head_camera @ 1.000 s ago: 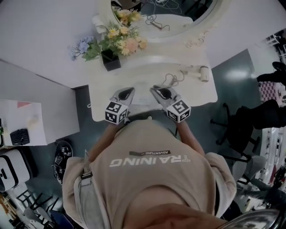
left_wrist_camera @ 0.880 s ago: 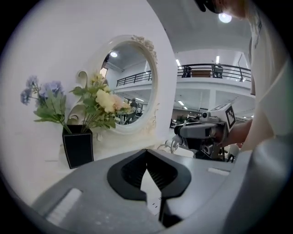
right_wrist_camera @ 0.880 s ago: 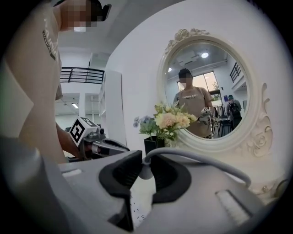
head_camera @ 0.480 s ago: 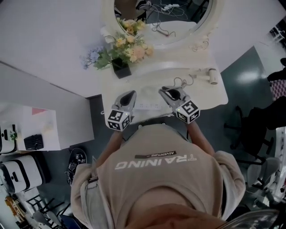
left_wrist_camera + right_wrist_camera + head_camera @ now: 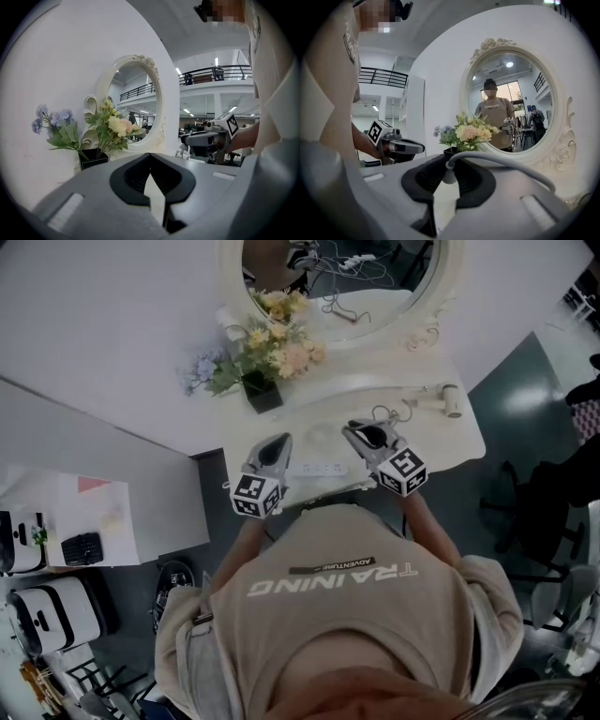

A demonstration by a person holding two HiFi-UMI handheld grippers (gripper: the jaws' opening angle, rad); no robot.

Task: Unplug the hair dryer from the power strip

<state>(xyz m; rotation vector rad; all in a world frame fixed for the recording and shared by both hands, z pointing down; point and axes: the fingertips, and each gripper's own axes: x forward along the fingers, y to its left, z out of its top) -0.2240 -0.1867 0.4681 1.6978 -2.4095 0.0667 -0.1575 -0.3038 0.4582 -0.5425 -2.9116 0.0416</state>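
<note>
In the head view, a white power strip (image 5: 317,468) lies near the front edge of the white vanity table (image 5: 441,442), between my two grippers. The hair dryer (image 5: 448,397) lies at the table's right end, its cable looping leftward. My right gripper (image 5: 359,432) hovers right of the strip. In the right gripper view this gripper (image 5: 450,172) is shut on a white plug (image 5: 449,176), and the grey cable (image 5: 506,161) arcs off to the right. My left gripper (image 5: 272,448) (image 5: 151,176) is shut and holds nothing.
A black pot of flowers (image 5: 267,357) stands at the table's back left, before an oval mirror (image 5: 347,277) on the wall. A grey cabinet (image 5: 94,465) adjoins the table on the left. Office chairs (image 5: 525,512) stand to the right.
The head camera has shifted, so the table sits further right and lower in the picture. Both grippers now sit slightly nearer the flowers and mirror; both stay shut.
</note>
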